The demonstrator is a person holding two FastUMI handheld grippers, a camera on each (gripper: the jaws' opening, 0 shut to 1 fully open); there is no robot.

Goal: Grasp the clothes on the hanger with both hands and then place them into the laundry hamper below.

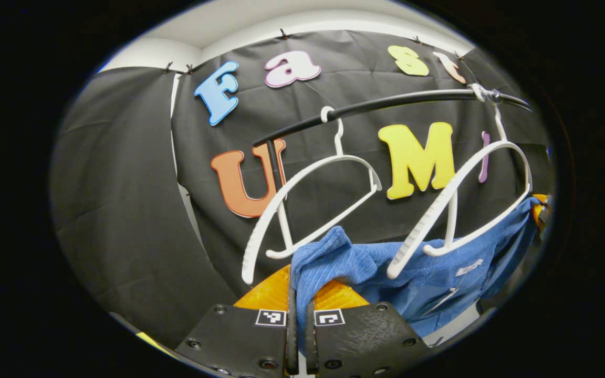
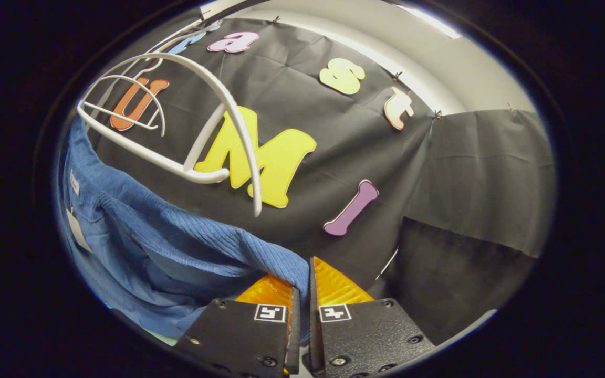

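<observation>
Blue garment (image 1: pixel 428 283) is pinched at opposite edges by left gripper (image 1: pixel 300 310) and right gripper (image 2: pixel 302 294), slung below the white hangers (image 1: pixel 455 210). Both grips should be kept while lowered evenly toward the hamper.

Cloth-walled booth (image 1: pixel 124 210) with hanger rail (image 1: pixel 386 102)

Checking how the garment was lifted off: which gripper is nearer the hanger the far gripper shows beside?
Right. Seen from the left gripper, the other gripper sits just beside that white hanger's end. The left one, shut on the blue garment, sits farther along it.
</observation>
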